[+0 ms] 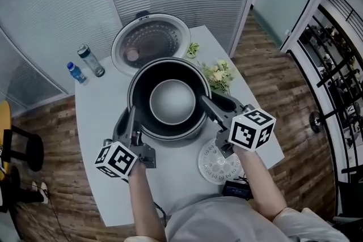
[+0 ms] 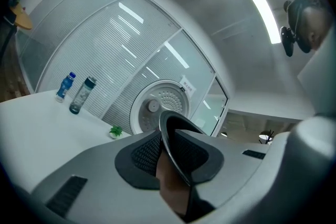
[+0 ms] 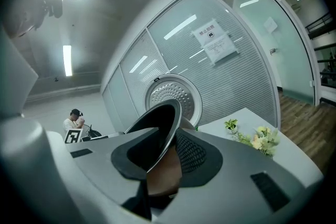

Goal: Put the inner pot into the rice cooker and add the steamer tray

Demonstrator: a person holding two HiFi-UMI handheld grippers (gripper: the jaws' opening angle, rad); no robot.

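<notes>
Two claws are at work, and each is clamped on the thin rim of the inner pot (image 1: 172, 100): your left claw (image 2: 170, 139) pinches the rim on the pot's left side, your right claw (image 3: 167, 150) pinches it on the right, and in both the pads are closed down to the narrow gap the rim leaves, gripping nothing else. The pot hangs level between them, right in front of the open lid (image 1: 151, 41) of the rice cooker, whose body lies under the pot and is mostly covered by it. From above you cannot tell whether the pot is fully seated or just short of it, so I would judge the first step nearly done but not finished, since neither claw has let go. The second step looks untouched: the steamer tray (image 1: 214, 166) lies flat on the tabletop (image 1: 102, 139), near you, just beside your right hand. By count you have one inner pot, one rice cooker with one lid, one steamer tray, two bottles, a blue one (image 1: 76, 72) and a clear one (image 1: 91, 60) standing together at the far left, one bunch of flowers (image 1: 218, 73) and one small green plant (image 1: 193, 50).
</notes>
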